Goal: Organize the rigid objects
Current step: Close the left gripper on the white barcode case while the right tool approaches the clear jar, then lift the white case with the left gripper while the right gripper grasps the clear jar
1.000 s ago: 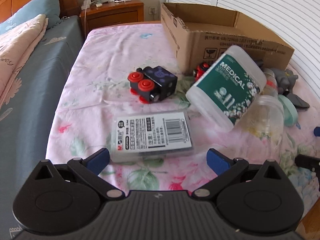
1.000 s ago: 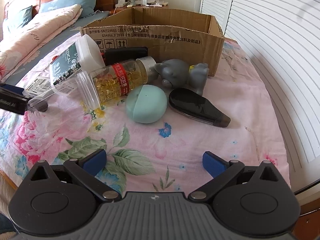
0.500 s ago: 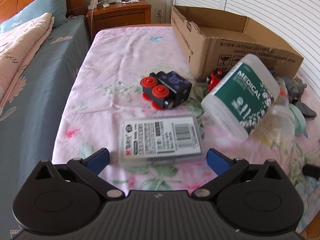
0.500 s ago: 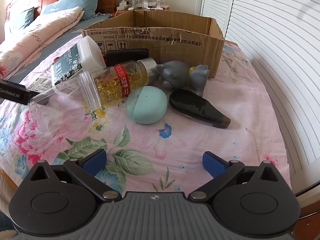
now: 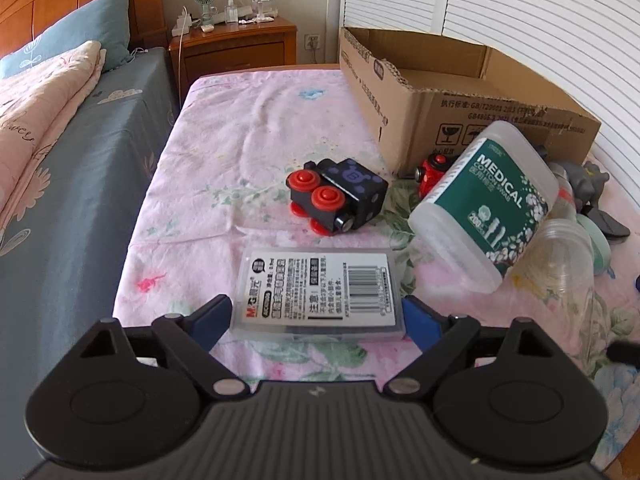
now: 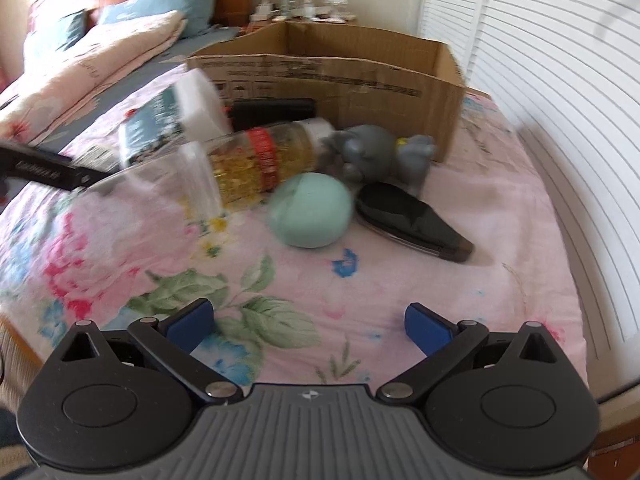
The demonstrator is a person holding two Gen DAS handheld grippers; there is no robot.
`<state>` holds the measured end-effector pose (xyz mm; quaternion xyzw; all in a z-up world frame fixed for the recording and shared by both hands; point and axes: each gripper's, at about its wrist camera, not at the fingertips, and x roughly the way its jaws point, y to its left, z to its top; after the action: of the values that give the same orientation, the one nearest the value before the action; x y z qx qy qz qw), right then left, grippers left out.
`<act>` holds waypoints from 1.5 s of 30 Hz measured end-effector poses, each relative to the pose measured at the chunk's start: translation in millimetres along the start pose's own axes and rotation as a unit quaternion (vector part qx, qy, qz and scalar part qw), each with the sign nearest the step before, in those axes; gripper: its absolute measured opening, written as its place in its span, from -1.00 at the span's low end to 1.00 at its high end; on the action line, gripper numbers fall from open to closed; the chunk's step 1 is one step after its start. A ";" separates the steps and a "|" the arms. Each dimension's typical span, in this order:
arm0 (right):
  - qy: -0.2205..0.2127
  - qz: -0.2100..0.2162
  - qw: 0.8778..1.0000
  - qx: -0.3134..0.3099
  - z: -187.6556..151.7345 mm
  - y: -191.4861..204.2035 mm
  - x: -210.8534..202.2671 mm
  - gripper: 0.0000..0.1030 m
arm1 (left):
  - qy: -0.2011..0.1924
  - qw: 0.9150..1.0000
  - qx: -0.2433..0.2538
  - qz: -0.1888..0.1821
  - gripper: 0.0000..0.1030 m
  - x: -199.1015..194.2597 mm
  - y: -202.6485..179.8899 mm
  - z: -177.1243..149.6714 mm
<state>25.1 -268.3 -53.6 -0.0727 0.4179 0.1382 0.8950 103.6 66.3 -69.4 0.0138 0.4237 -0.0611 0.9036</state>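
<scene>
Here, from the left wrist: left gripper (image 5: 316, 316) low over the flowery sheet (image 5: 240, 152), jaws closing around the flat case (image 5: 320, 292). Blue pads (image 5: 214, 316) right beside both short ends of the case, hard to tell if touching yet. Case flat on the sheet, label up. Past it, a black toy train (image 5: 338, 200) with red wheels, lying alone. Further right, a cardboard box (image 5: 440, 112), open on top, by the shutters (image 5: 520, 20). In front of the box, a small red toy (image 5: 430, 170), partly hidden. Leaning over that, a white tub (image 5: 484, 204) marked MEDICAL, tilted, resting on a clear jar (image 5: 568, 264). Bed (image 5: 60, 160) to the left, nightstand (image 5: 236, 48) behind.

Now from the right wrist, a bit blurry: right gripper (image 6: 308, 324) wide apart, nothing between the pads, hanging over bare sheet (image 6: 400, 280). Ahead, a green egg shape (image 6: 312, 210) touching a black pointed case (image 6: 412, 220). Behind those, a grey animal toy (image 6: 376, 152) against the box (image 6: 340, 76). Left of that, a pill bottle (image 6: 260, 160) on its side, full of yellow pills. White tub (image 6: 172, 120) tilted above it. Far left, a bit of the left gripper (image 6: 36, 168), dark and thin.
</scene>
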 end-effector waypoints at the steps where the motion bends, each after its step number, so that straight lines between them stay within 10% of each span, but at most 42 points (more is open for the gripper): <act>1: -0.001 0.007 1.000 -0.007 0.8 2.7 -0.5 1.00 | -0.002 1.000 0.001 -0.001 0.76 1.5 -1.0 1.5; 25: -0.025 0.136 0.980 -0.144 65.7 62.3 14.7 1.00 | -0.002 0.998 0.046 -0.036 0.85 12.2 3.9 11.8; 45: -0.010 0.074 0.981 -0.181 69.4 88.9 22.7 0.81 | 0.010 0.996 0.070 -0.052 0.76 5.8 3.5 11.8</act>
<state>62.2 -162.4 -27.8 -0.2012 0.3813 0.2777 0.8585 116.7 68.3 -66.3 0.0556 0.4280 -0.1371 0.8916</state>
